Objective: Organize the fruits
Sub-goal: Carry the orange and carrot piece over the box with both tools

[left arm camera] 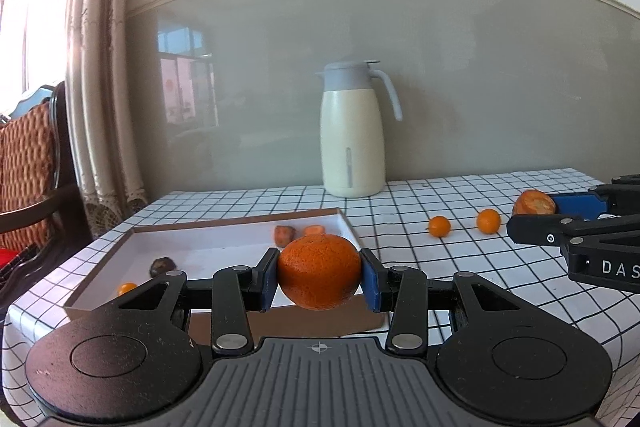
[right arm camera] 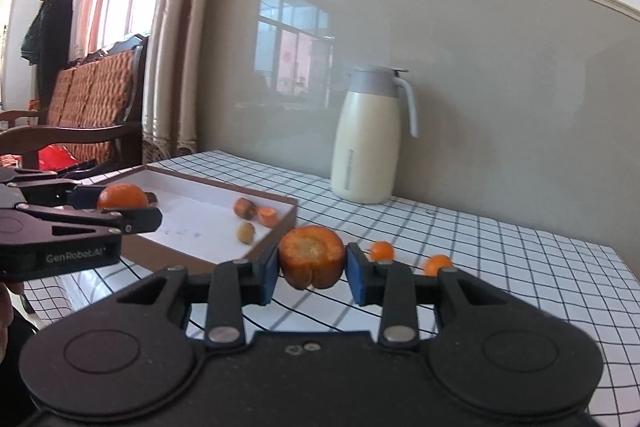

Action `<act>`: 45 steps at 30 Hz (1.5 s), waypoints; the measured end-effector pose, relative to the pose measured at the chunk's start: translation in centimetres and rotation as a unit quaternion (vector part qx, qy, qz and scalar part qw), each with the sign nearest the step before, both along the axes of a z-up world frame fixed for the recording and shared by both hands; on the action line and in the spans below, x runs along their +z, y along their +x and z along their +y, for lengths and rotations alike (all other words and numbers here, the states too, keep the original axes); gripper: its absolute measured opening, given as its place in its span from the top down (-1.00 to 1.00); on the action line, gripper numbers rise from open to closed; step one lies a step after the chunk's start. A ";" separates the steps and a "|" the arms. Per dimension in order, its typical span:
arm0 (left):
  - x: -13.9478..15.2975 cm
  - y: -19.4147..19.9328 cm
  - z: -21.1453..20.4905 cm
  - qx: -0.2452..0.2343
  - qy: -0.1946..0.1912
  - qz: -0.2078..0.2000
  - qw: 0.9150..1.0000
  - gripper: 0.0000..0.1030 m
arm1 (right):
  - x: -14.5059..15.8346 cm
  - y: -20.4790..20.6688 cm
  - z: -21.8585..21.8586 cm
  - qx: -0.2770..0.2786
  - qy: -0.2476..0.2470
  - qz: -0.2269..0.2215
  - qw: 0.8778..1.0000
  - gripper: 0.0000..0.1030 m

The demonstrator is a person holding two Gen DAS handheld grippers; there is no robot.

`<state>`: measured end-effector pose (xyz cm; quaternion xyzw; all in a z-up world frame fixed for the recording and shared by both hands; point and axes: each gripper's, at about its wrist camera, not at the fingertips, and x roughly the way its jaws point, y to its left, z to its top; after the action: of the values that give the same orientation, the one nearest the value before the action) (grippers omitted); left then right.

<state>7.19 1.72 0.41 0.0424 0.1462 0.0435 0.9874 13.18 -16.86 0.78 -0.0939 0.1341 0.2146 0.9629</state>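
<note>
My left gripper (left arm camera: 320, 275) is shut on a round orange (left arm camera: 320, 269), held just above the near right edge of a shallow white box (left arm camera: 236, 221). The right wrist view shows this left gripper (right arm camera: 124, 205) and orange (right arm camera: 122, 195) over the box (right arm camera: 224, 185). My right gripper (right arm camera: 312, 267) is shut on a carrot-like chunk (right arm camera: 312, 255) with a pale cut face, held above the checked cloth right of the box. The left wrist view has this right gripper (left arm camera: 534, 214) and chunk (left arm camera: 534, 202) at the far right.
In the box lie a brown piece (right arm camera: 245, 207), an orange piece (right arm camera: 267, 215), a yellowish fruit (right arm camera: 246, 231), a dark fruit (left arm camera: 162, 266) and a small orange fruit (left arm camera: 127, 287). Two kumquats (left arm camera: 439, 225) (left arm camera: 488, 221) sit on the cloth. A cream jug (left arm camera: 352, 139) stands by the wall.
</note>
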 end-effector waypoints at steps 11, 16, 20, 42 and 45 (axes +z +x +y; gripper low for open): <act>0.0 -0.5 2.7 0.029 -0.008 -0.003 1.000 0.18 | 0.0 0.0 2.4 0.028 0.004 -0.008 1.000 0.49; 0.0 -0.7 3.9 0.042 -0.013 -0.005 0.999 0.18 | 0.0 -0.1 3.3 0.039 0.005 -0.009 0.999 0.48; -0.1 -0.8 4.7 0.052 -0.019 -0.005 0.998 0.18 | 0.1 0.0 4.3 0.047 0.006 -0.012 0.999 0.48; 0.0 -0.7 9.8 0.107 -0.038 -0.008 0.994 0.18 | 1.0 0.7 9.7 0.112 -0.002 -0.029 0.993 0.49; 0.0 -0.4 10.6 0.113 -0.039 -0.009 0.993 0.18 | 1.2 1.2 10.1 0.113 -0.004 -0.033 0.993 0.49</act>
<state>6.75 12.30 0.43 -0.0134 0.1431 0.1495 0.9783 14.36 -6.77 2.00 -0.1191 0.0916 0.3187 0.9359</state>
